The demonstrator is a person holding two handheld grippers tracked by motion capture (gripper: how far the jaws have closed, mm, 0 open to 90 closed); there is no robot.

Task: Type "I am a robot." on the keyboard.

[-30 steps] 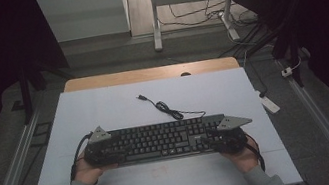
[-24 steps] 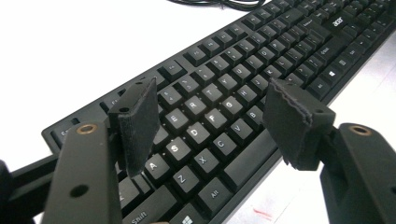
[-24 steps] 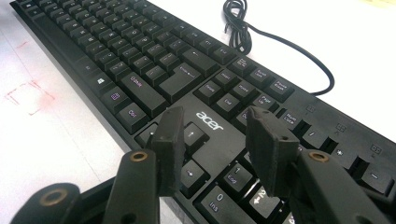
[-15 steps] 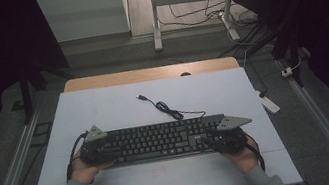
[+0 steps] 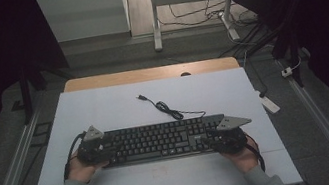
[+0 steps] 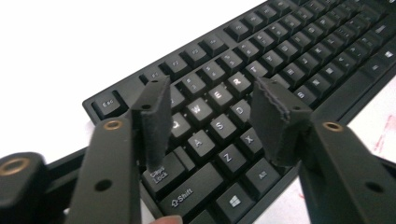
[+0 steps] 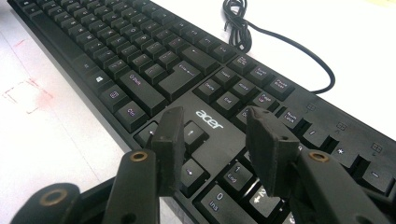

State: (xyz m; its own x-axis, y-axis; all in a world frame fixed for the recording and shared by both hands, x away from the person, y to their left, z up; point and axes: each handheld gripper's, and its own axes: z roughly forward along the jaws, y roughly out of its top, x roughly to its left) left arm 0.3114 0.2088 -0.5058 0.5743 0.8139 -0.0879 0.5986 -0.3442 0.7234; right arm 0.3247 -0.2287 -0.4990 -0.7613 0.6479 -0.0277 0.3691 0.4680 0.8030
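Black plastic Acer keyboard [image 5: 163, 141] is laid flat near the white table's [image 5: 104, 107] front edge. Left gripper [image 6: 210, 123] fingers, half-open, have just been closing over the A-S-D keys; right gripper [image 7: 212, 149] fingers are held wide above the arrow keys. Key-pressing step judged underway; lowering is needed next.

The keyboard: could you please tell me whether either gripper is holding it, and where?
Neither holds the keyboard; both grippers' fingers are apart above its end keys.

A black keyboard [image 5: 163, 140] lies on the white table [image 5: 119, 107], the left gripper [image 5: 103, 149] at one end, the right gripper [image 5: 216, 138] at the other; its cable [image 5: 168, 109] curls behind.
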